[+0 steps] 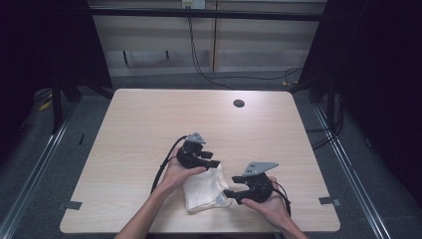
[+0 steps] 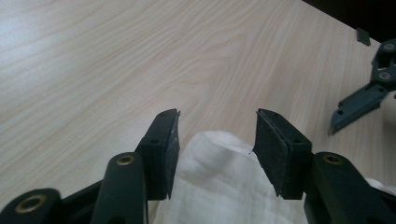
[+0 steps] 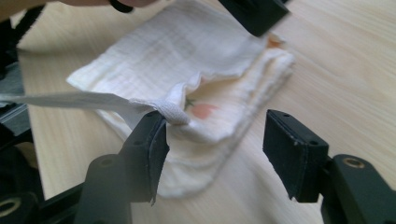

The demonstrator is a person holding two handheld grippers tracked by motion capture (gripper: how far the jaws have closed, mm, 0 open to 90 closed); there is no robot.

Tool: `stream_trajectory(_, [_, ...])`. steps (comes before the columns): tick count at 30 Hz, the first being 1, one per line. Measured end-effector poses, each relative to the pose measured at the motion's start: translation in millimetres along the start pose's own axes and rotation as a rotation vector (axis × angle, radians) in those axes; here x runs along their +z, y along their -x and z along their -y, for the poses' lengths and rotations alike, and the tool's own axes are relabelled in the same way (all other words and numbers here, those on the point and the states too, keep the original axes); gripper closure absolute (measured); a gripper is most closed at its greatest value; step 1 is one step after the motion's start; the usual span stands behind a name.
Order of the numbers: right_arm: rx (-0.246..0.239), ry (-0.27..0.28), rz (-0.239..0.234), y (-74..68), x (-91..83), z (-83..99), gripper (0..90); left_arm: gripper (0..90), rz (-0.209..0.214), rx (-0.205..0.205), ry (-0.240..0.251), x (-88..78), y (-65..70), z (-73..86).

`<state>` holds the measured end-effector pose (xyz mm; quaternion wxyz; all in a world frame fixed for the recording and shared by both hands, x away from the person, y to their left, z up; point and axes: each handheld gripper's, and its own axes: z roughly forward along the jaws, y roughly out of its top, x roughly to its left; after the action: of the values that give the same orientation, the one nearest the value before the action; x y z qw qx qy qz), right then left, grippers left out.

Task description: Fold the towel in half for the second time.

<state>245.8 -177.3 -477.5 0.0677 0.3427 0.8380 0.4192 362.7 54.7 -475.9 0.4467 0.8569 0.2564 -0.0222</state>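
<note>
Cloth [image 1: 204,191] lies folded on the table [image 1: 139,124] near the front edge, between the two grippers. Left gripper [image 1: 213,163] sits at the cloth's far left corner, its jaws parted; in the left gripper view [image 2: 217,133] a rounded fold of cloth rises between the pads, and neither pad presses on it. Right gripper [image 1: 230,194] lies at the cloth's right edge, jaws spread wide. In the right gripper view [image 3: 212,140] a hemmed corner and a white label strip [image 3: 70,100] rest against the tip of the left pad [image 3: 156,144], while the other pad stands clear over bare table: released, nothing clamped. Cloth is off-white, thin, woven gauze, folded into several layers with uneven stacked edges. Faint orange print shows on an inner layer where the top layer lifts.
</note>
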Motion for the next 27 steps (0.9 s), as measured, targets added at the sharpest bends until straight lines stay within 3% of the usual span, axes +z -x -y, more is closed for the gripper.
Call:
stream_trajectory(12, [0.042, 0.018, 0.076, 15.1, -23.0, 7.7, 42.6, 45.8, -0.017, 0.070, -0.007, -26.7, 15.6, -5.6])
stream_trajectory(17, [0.062, 0.040, 0.098, 23.2, -29.5, 6.4, 42.0, 45.4, -0.028, 0.061, -0.003, -42.3, 18.1, -5.1])
stream_trajectory(23, [0.044, 0.100, 0.098, 32.5, -43.4, -2.5, 41.4, 45.3, -0.038, 0.070, -0.010, -69.1, 16.1, 6.6])
stream_trajectory(27, [0.054, 0.137, 0.105, 39.4, -54.1, -6.9, 40.3, 45.4, -0.073, 0.109, 0.002, -86.9, 16.4, 17.6])
